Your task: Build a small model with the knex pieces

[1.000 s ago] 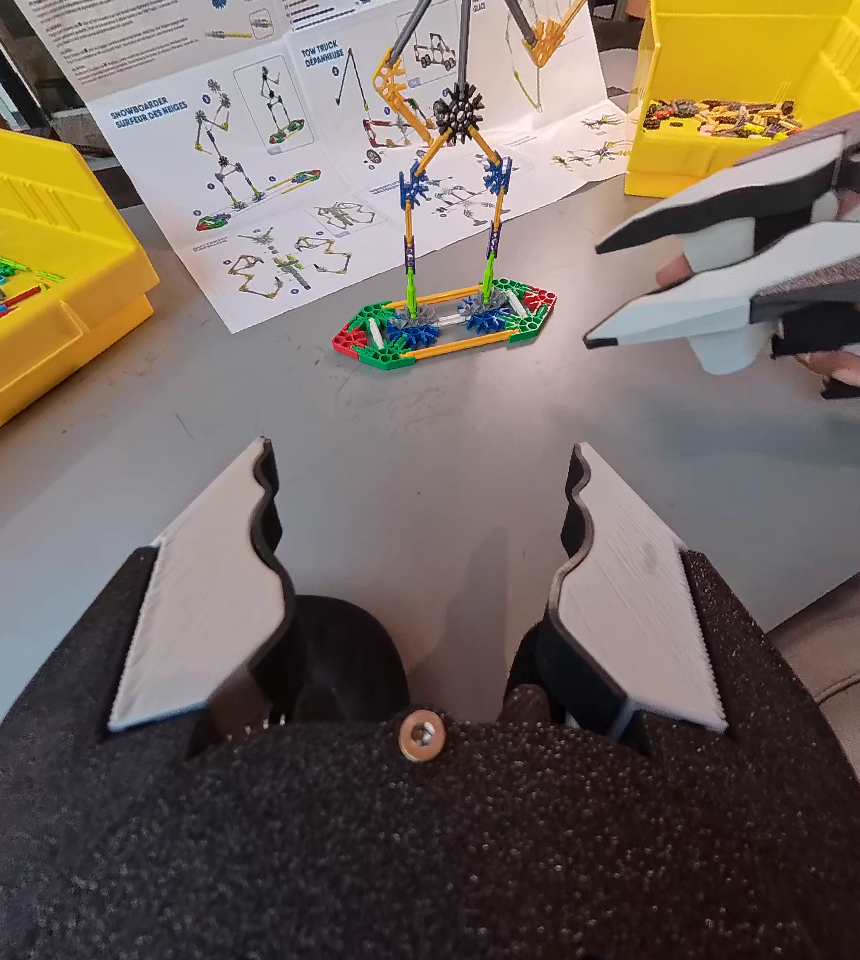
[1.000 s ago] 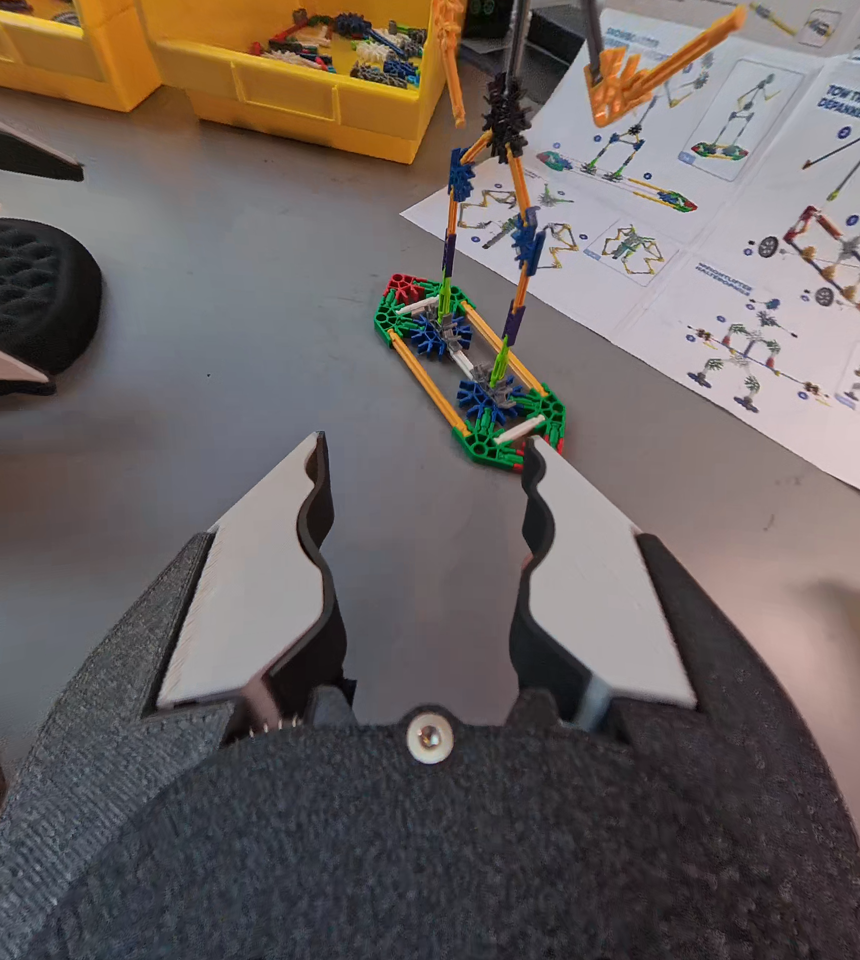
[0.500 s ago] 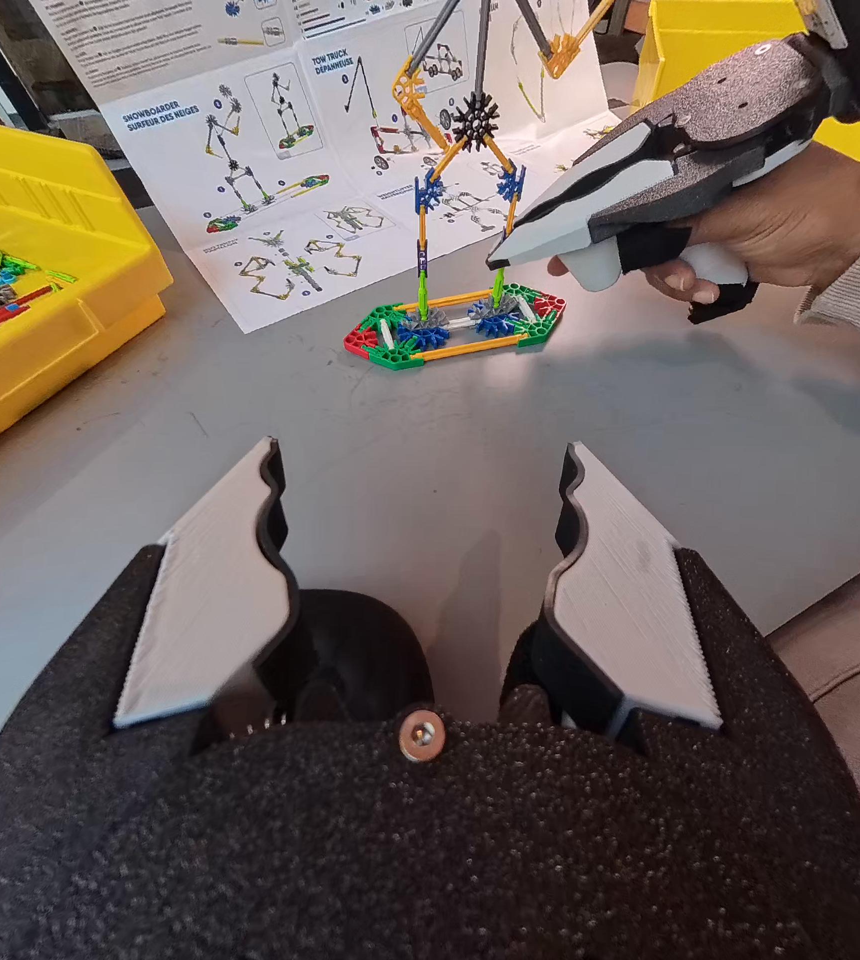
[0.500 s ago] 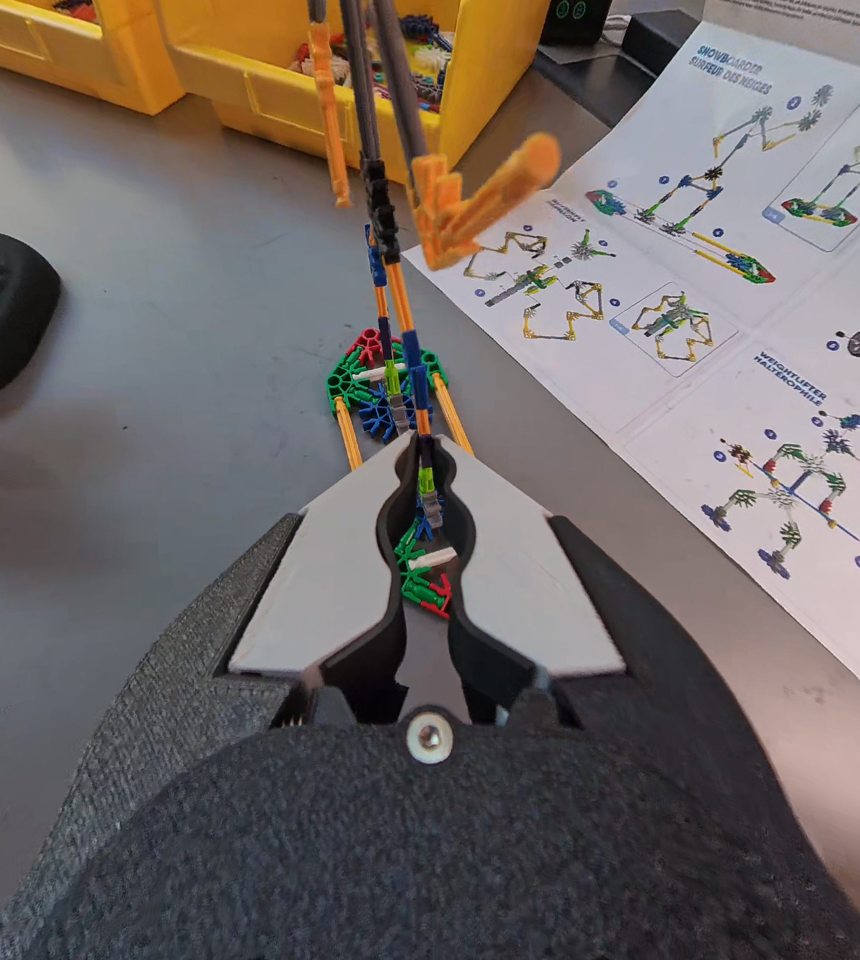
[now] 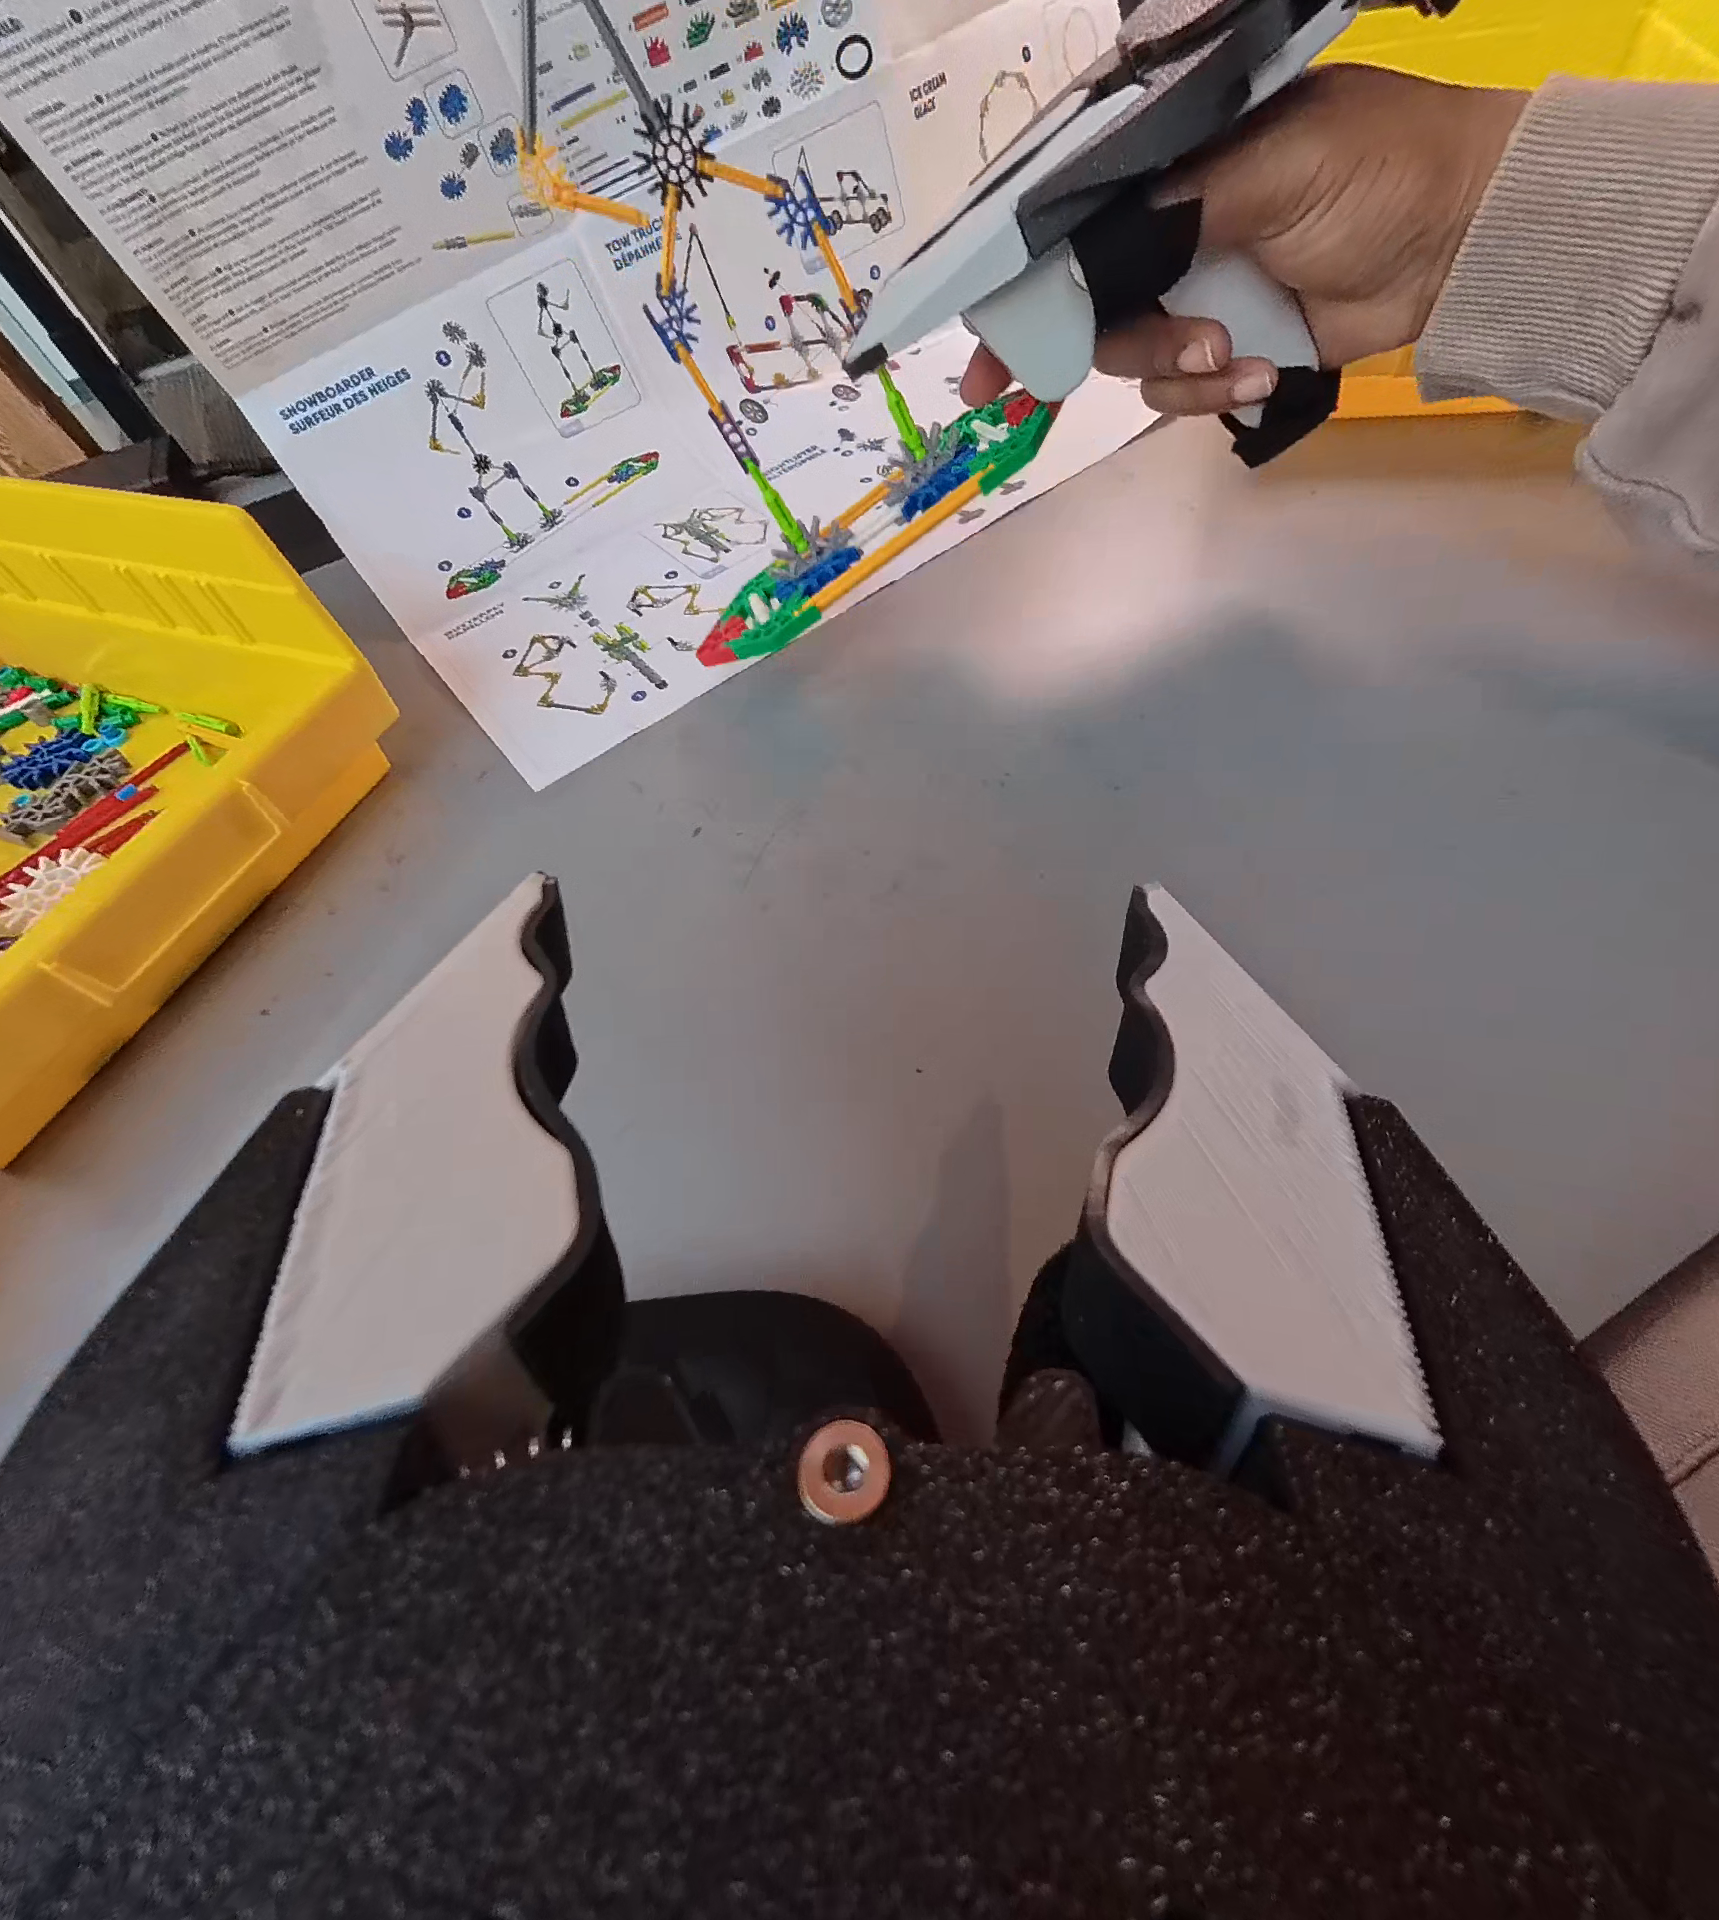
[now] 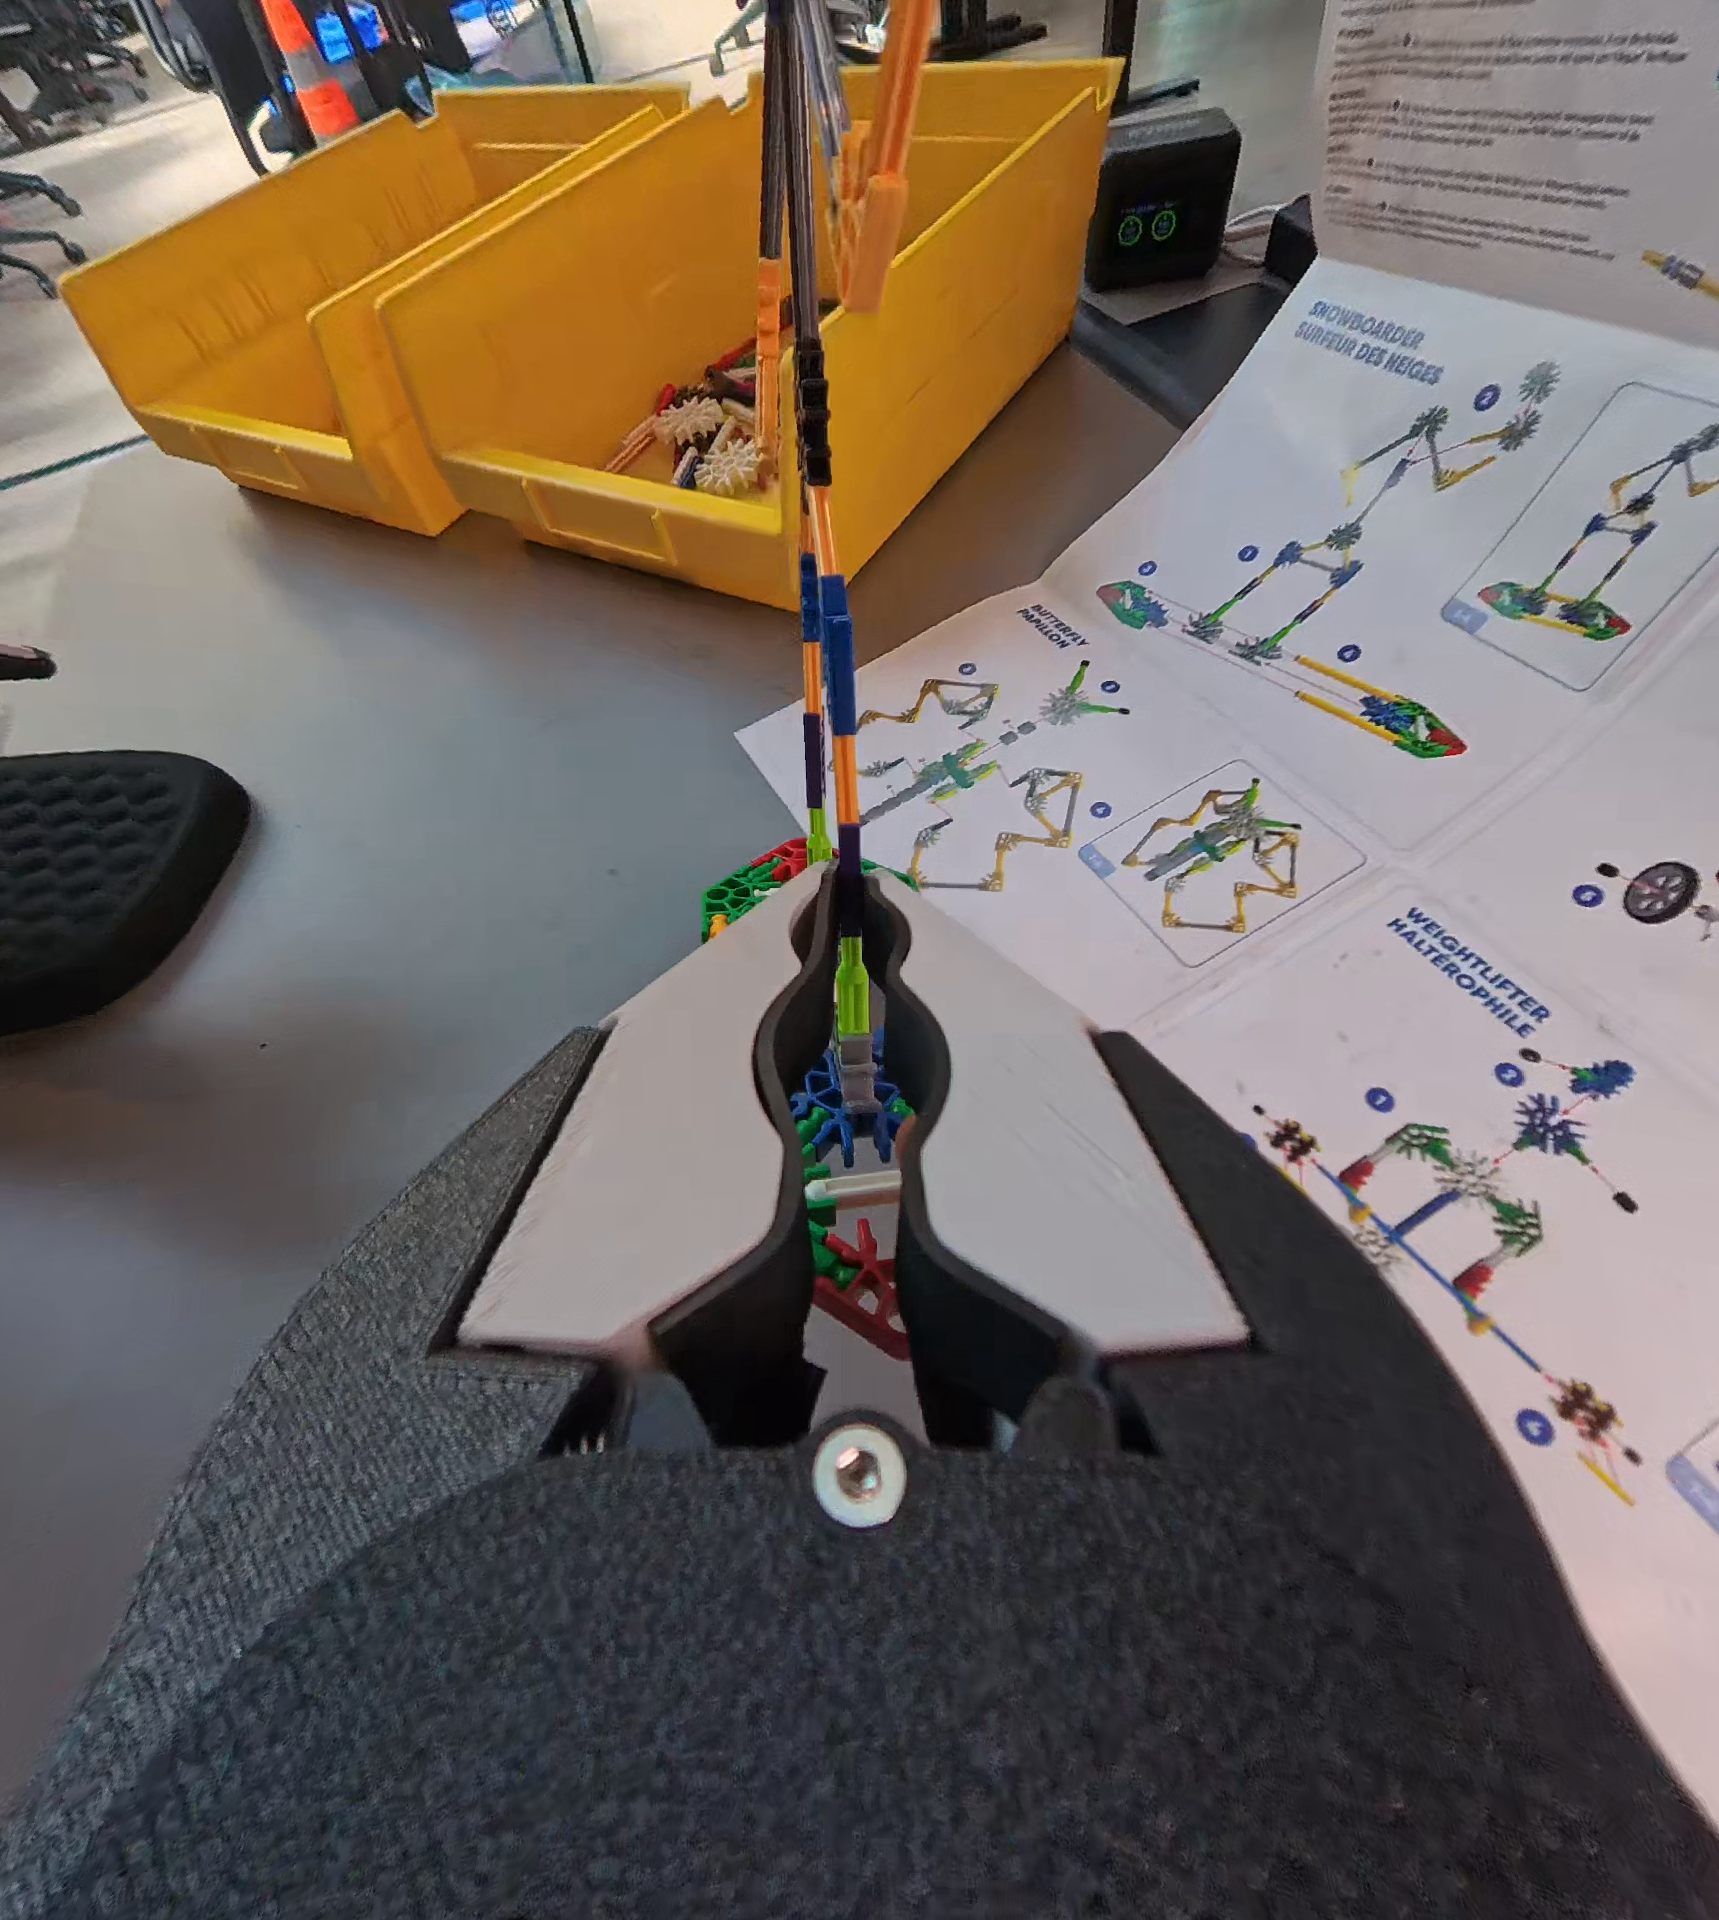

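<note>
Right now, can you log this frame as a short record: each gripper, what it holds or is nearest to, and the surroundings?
left gripper: open, holding nothing, above the grey table
right gripper: fingers shut on one leg of the toy figure
toy figure: tilted, one end of its base lifted
nearby: instruction sheet, yellow bin of parts, two yellow bins

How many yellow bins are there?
3: a far bin and a parts bin side by side at left; a third bin behind the right hand. Others may be hidden.
</note>
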The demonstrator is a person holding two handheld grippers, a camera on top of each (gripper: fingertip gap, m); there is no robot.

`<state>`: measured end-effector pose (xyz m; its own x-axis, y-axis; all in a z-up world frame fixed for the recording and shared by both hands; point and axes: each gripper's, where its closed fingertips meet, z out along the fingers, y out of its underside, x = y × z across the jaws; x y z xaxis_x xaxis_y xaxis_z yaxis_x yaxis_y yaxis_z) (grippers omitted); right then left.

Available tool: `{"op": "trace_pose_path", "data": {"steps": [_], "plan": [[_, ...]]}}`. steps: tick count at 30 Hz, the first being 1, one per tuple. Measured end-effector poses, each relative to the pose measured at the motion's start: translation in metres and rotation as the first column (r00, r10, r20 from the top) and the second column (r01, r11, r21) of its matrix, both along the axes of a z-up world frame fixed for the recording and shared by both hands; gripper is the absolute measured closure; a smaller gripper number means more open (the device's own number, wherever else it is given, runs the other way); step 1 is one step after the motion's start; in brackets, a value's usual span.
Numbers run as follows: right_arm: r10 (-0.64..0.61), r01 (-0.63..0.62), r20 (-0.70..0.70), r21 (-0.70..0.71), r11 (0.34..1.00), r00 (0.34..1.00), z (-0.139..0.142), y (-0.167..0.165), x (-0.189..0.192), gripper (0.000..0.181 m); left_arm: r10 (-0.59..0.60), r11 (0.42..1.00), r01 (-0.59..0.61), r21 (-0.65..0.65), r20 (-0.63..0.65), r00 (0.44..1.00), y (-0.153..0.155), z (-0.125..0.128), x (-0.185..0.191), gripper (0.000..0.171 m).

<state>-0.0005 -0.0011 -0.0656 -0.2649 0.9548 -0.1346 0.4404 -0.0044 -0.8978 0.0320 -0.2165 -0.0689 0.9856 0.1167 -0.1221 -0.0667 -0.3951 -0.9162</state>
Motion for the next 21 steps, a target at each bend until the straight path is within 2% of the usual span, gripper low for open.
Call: {"op": "trace_pose_path", "data": {"steps": [5,11,13,16,21], "plan": [[-0.022,0.021,-0.034,-0.027,0.999,0.999,0.014,0.043,-0.033,0.181,-0.01,1.0,0.01,-0.013,-0.017,1.0,0.011,0.007,-0.008,0.066],[-0.149,0.152,0.088,-0.029,0.988,0.985,-0.014,0.111,-0.068,0.181,-0.006,1.0,0.005,-0.014,-0.043,0.999,0.038,0.017,-0.027,0.066],[-0.203,0.208,0.122,-0.031,0.978,0.972,-0.02,0.132,-0.074,0.181,0.012,1.0,-0.012,-0.007,-0.034,0.999,0.053,0.021,-0.043,0.065],[-0.278,0.277,0.159,0.027,0.961,0.947,-0.026,0.16,-0.078,0.18,0.026,1.0,-0.027,0.008,0.053,0.998,0.084,0.024,-0.068,0.063],[-0.381,0.36,0.213,0.13,0.924,0.9,-0.042,0.187,-0.083,0.177,0.142,0.99,-0.143,0.011,0.057,0.988,0.141,0.013,-0.119,0.061]]}}
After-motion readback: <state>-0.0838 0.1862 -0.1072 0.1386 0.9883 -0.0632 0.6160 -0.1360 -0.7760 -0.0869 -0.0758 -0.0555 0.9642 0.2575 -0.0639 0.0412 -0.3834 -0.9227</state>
